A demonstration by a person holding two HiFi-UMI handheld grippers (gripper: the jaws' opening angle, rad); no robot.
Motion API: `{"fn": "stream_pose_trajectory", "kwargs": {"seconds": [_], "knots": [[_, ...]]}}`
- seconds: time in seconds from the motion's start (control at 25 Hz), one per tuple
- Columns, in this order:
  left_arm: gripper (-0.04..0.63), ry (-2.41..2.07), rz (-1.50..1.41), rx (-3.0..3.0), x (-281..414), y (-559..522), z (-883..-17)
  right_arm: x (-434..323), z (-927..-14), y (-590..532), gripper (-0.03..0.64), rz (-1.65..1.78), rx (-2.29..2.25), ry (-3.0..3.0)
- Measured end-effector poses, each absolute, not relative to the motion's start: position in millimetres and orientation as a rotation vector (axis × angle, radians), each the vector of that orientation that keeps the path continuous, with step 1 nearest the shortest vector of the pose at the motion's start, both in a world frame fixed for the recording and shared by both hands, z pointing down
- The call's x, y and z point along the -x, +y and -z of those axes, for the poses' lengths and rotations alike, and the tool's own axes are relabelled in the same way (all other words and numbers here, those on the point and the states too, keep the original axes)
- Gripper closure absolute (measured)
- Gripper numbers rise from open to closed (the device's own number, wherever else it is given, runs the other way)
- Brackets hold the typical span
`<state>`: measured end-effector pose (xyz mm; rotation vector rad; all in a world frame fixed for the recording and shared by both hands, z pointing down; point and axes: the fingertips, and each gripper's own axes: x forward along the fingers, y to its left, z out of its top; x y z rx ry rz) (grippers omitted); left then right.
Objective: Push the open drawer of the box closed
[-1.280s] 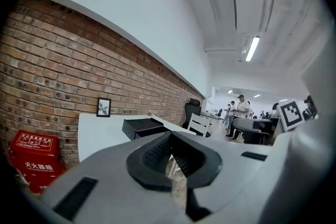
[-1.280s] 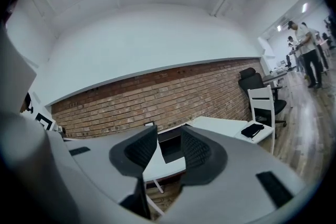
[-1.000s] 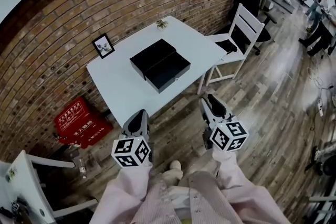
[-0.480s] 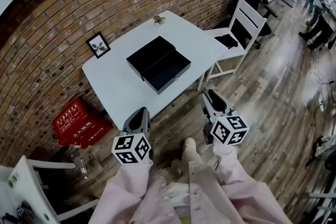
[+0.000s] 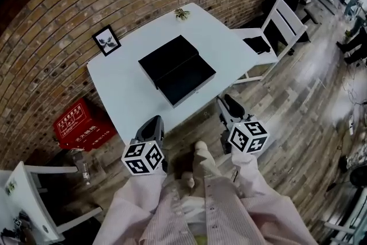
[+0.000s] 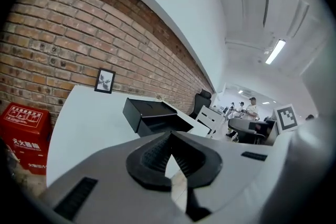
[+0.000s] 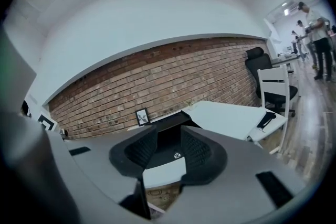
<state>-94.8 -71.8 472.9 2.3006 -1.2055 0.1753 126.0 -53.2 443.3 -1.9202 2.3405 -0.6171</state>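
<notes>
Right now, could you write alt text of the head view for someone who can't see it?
A black box with its drawer pulled open sits on a white table beside a brick wall. Seen from above, a person holds the left hand-held gripper and right hand-held gripper short of the table, touching nothing.

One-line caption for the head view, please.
Left claw and right claw hover short of the white table where the black box sits, drawer open.
</notes>
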Motion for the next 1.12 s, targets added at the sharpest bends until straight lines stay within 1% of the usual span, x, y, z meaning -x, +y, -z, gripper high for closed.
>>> {"fn": "stream_pose_trajectory", "kwargs": {"seconds": [0.52,1.12], "knots": [[0.6,-1.286,-0.242,-2.078,77,-115,-529,-117,-510,-123,0.496,0.832,1.756,2.651],[0.6,-1.397,-0.261,-1.888,82,-120,-563,-86,-566,-141,0.497,1.031,1.551,2.927]]}}
